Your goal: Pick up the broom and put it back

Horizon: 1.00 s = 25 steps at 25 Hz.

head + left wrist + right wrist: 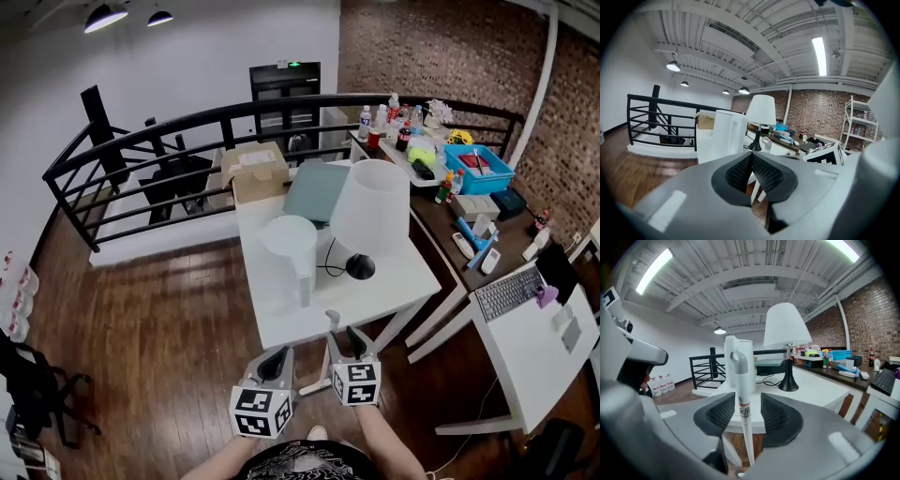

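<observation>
Standing upright between the right gripper's (747,401) parted jaws, the broom handle (740,383) is free, neither pad pressing it, so it looks already put back. The left gripper's (751,163) jaws are closed together, empty. Only withdrawing seems left.

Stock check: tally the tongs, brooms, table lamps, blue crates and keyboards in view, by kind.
Tongs: 2 (left tongs, right tongs)
Broom: 1
Table lamp: 1
Blue crate: 1
Keyboard: 1
Total: 6
</observation>
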Each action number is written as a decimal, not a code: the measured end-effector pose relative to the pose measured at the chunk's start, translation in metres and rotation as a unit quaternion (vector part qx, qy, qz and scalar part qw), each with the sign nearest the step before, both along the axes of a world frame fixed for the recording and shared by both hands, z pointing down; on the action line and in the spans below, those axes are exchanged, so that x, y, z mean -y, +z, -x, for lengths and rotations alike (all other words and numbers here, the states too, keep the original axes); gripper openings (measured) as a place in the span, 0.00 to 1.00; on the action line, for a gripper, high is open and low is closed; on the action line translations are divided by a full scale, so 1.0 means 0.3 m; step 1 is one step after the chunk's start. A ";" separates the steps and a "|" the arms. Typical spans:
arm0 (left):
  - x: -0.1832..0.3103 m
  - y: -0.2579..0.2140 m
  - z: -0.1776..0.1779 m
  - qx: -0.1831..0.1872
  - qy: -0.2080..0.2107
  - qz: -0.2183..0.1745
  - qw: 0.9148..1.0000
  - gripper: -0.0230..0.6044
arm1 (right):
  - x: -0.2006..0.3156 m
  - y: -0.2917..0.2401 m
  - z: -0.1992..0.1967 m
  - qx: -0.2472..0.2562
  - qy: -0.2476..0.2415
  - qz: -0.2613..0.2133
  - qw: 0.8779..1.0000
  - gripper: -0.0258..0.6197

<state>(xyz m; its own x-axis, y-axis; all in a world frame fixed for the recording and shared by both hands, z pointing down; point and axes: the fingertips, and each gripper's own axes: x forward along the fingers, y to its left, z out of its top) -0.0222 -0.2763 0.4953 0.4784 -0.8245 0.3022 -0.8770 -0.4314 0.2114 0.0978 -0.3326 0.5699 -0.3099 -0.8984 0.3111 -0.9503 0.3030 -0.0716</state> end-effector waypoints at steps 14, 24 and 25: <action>-0.213 -0.059 0.040 -0.007 0.059 -0.010 0.998 0.04 | -0.319 -0.203 0.066 0.016 0.054 -0.039 0.998 0.20; -0.374 -0.059 0.074 -0.019 0.076 -0.007 0.997 0.04 | -0.522 -0.261 0.125 0.013 0.070 -0.047 0.996 0.13; -0.390 -0.059 0.079 -0.020 0.076 -0.007 0.997 0.04 | -0.543 -0.264 0.134 0.013 0.070 -0.047 0.996 0.13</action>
<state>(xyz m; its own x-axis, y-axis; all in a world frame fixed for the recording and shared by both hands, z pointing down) -0.0458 -0.1593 0.4776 0.6097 -0.7459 0.2681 -0.7922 -0.5619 0.2381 0.0577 -0.1699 0.4906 -0.1864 -0.9580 0.2179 -0.9819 0.1741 -0.0746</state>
